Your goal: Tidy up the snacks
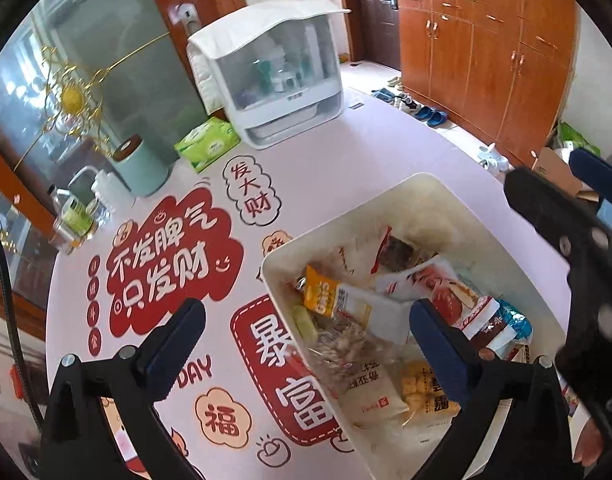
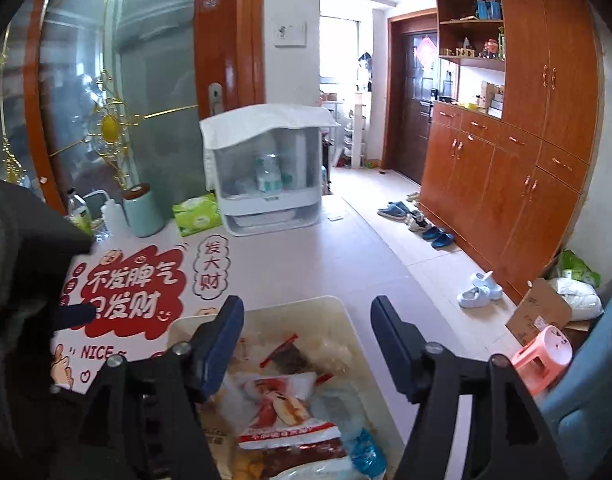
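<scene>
A cream plastic bin [image 1: 390,196] sits on the table and holds several snack packets: an orange packet [image 1: 322,294], a red-and-white packet [image 1: 462,300], a clear bag of nuts [image 1: 346,344]. My left gripper [image 1: 306,344] is open and empty, hovering over the bin's near-left rim. The right gripper [image 1: 562,232] shows at the right edge of the left wrist view. In the right wrist view the right gripper [image 2: 306,344] is open and empty above the bin [image 2: 348,320], over the red-and-white packet [image 2: 282,404]. The left gripper's body [image 2: 30,256] fills that view's left edge.
The table [image 1: 326,172] has a pink cloth with red Chinese lettering. At its far side stand a white covered dish rack [image 1: 274,76], a green tissue pack [image 1: 208,144], a mint canister [image 1: 140,168] and bottles [image 1: 76,212]. Wooden cabinets [image 2: 518,152], shoes [image 2: 434,236] and a pink stool [image 2: 542,356] are to the right.
</scene>
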